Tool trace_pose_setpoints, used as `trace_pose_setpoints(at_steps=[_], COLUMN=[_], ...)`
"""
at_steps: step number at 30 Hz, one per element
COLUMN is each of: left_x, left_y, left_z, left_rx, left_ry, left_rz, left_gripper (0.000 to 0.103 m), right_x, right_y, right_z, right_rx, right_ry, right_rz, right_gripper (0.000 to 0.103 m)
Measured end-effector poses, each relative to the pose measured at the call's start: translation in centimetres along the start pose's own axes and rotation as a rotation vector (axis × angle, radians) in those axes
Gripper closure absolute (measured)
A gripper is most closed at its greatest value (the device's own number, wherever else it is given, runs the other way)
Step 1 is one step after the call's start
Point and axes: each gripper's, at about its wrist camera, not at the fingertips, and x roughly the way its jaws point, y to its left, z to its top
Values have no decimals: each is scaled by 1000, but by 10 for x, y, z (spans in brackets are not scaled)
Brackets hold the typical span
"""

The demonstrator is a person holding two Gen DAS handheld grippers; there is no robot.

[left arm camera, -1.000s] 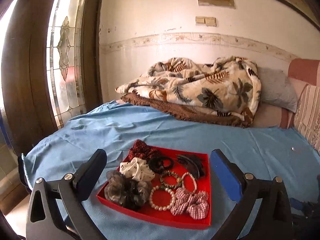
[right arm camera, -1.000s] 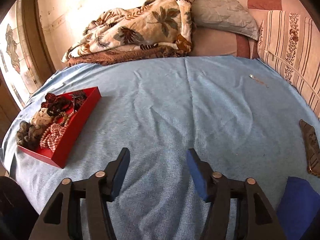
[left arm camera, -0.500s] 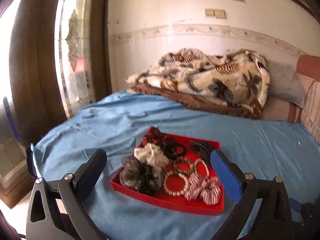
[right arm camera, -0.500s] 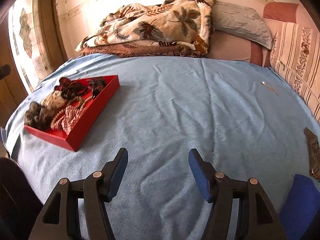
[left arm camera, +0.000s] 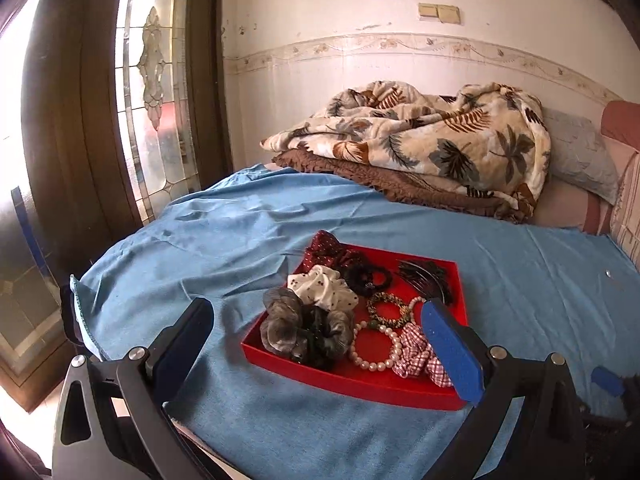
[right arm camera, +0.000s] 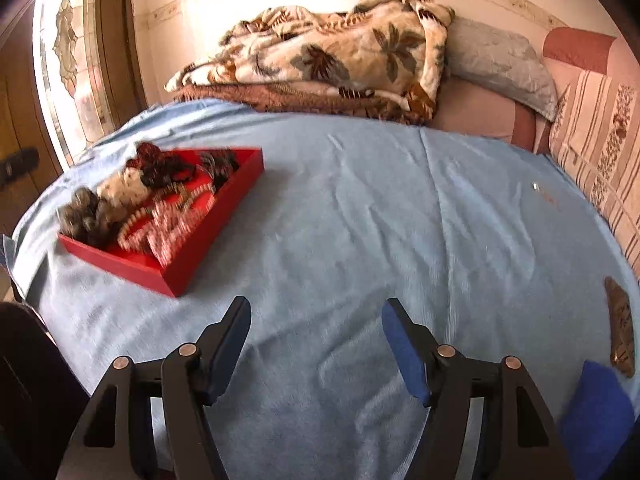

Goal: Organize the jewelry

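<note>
At the far left of the left wrist view a stained-glass door panel (left arm camera: 150, 92) stands beside the bed (left arm camera: 248, 224), which is covered with a blue sheet. The left gripper (left arm camera: 320, 340) hangs above the near edge of the bed with its fingers (left arm camera: 450, 350) wide apart and nothing between them. Just beyond them a red tray (left arm camera: 360, 384) lies flat on the sheet. At its left near corner sits a grey scrunchie (left arm camera: 304, 332), with a white dotted scrunchie (left arm camera: 324, 290) and a dark red scrunchie (left arm camera: 330, 250) behind it. Further right are a black hair tie (left arm camera: 366, 278), a beaded bracelet (left arm camera: 386, 310), a pearl bracelet (left arm camera: 376, 348), a checked scrunchie (left arm camera: 416, 356) and, at the far right corner, a dark hair claw (left arm camera: 428, 280). A leaf-patterned blanket (left arm camera: 424, 136) is heaped at the head of the bed.

In the right wrist view the red tray (right arm camera: 188, 264) lies to the left, blurred. The right gripper (right arm camera: 316, 344) is well apart from it over bare sheet, its fingers (right arm camera: 404, 348) also spread and empty. A small brown pouch (right arm camera: 620, 332) lies near the right edge.
</note>
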Motion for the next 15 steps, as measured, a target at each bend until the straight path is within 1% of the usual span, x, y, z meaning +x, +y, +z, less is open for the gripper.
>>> trace_pose_setpoints(at_steps=[4,6,7,11,15], left_x=[3,3,2,-7,-9], left_y=[7,11,12,19,18], left_z=[2,4,5,5,6], left_rx=[-32,-46,-51,-76,-75], left_ry=[26,39,34,1,-18], left_rz=[0,-12,-6,17,35], left_gripper=[0,0,0,0,0], right_x=[-5,-7,-8,-9,-2], right_y=[10,17,21,31,35], right_z=[21,27,28,20,12], right_rx=[-26,-34,-38,-37,-49], right_ry=[-32,-46,-53,-71,-44], right_rz=[3,16,22,27,29], right_gripper=[27,26,24,22,22])
